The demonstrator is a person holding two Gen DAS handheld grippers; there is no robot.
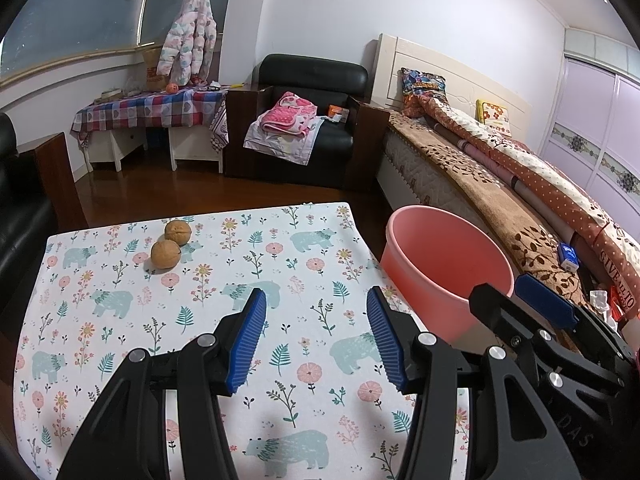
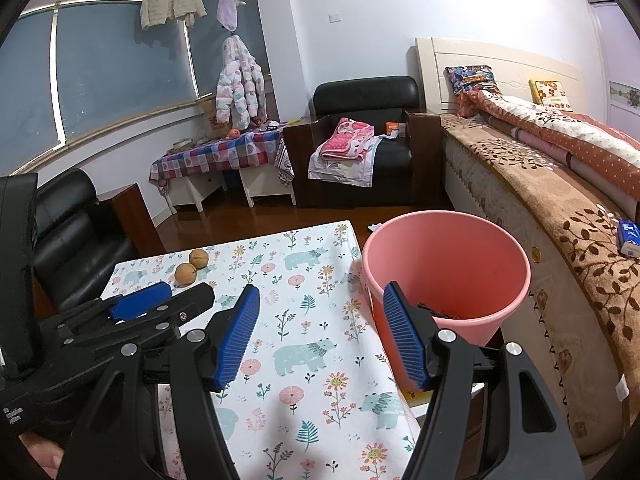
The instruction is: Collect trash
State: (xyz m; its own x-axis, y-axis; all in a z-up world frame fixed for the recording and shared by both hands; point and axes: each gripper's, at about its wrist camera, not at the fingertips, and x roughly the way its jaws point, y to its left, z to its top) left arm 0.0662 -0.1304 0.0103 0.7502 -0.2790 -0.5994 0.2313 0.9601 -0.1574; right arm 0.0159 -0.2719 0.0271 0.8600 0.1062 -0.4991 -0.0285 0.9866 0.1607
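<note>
Two wrinkled brown walnuts [image 1: 172, 243] are sitting side by side, touching, near the far left corner of the table [image 1: 120, 360], which is wearing a white cloth printed with pale blue bears and pink flowers. The left gripper [image 1: 316, 314] is hovering over the near middle of this cloth with its blue ribbed jaws standing wide apart and holding nothing. The right gripper [image 2: 320, 320] is hanging over the table's right edge, also spread wide and empty, its right finger overlapping the near rim of the round pink plastic bucket [image 2: 452, 256]. Between the left gripper and the walnuts the cloth is lying bare.

The bucket is standing just off the table's right edge, between the table and the long bed [image 1: 520, 208] draped in a brown leaf-patterned blanket; some dark bits are lying at its bottom in the right wrist view. Beyond the far table edge, dark wooden floor is showing, then a black leather armchair [image 1: 312, 76] carrying folded pink cloths, and a low table under a checked cloth [image 1: 152, 110] against the far left wall. Another black leather seat [image 2: 76, 236] is sitting close to the table's left edge.
</note>
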